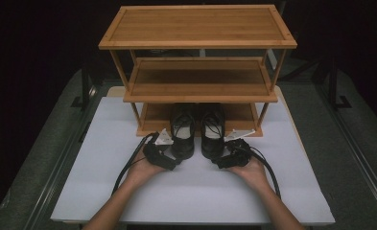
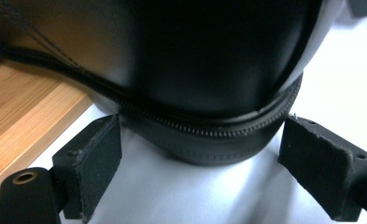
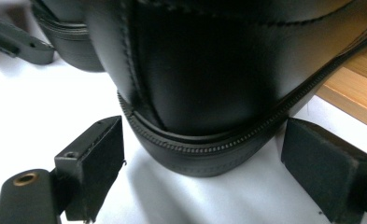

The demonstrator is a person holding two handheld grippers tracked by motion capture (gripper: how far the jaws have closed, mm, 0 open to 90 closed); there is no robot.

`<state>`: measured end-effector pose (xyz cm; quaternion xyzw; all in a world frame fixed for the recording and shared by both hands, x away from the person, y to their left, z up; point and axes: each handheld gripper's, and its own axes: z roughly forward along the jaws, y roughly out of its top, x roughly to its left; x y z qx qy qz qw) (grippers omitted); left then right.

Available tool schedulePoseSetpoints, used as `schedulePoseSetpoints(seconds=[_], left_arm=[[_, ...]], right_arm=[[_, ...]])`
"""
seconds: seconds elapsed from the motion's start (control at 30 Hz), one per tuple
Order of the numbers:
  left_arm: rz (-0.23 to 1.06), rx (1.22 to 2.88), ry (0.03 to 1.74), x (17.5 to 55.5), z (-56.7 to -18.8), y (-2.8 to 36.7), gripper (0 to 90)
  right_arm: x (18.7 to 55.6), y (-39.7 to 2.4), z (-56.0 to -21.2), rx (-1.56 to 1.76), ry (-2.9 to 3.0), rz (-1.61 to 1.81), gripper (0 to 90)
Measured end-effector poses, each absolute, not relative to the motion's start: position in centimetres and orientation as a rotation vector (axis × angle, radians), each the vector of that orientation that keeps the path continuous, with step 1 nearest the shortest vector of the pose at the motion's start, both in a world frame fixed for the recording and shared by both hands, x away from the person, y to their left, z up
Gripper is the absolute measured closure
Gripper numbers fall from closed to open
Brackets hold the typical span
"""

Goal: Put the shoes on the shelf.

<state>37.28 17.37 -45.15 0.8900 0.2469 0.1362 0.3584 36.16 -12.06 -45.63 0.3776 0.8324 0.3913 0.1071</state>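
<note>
Rack: wooden shoe rack [image 1: 198, 26], 3 shelves, stands at far edge of worktop [image 1: 104, 191], centred.
Shoes: pair of black lace-up shoes, side by side, toes toward near edge. Heels on bottom shelf of rack, toes stick out over white worktop.
Left shoe [image 1: 182, 134]: toe cap sits between the jaws of the left gripper [image 1: 174, 165]; seen close in left gripper view [image 2: 204, 70].
Right shoe [image 1: 211, 134]: toe between the jaws of the right gripper [image 1: 217, 164]; close in right gripper view [image 3: 209, 79].
Left gripper state: released, jaws wide apart either side of toe, pads just beside the sole [image 2: 209, 144], a gap on each side.
Right gripper state: released too, jaws spread, not pressing the sole.
Hands: left hand [image 1: 143, 170] and right hand [image 1: 251, 172] hold the grippers near worktop centre; forearms come in from near edge.
</note>
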Motion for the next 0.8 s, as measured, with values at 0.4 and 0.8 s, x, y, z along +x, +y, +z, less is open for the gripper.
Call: schedulePoseSetpoints(seconds=[0.4,0.8], left_arm=[[0.351,2.297,0.639,37.1,-45.0,16.8,13.3],[0.353,2.298,0.671,36.8,-44.4,16.3,15.5]], right_arm=[[35.8,-11.5,-45.7,1.121,2.429,1.156,13.9],[35.3,-10.9,-45.2,1.124,2.406,1.159,17.6]])
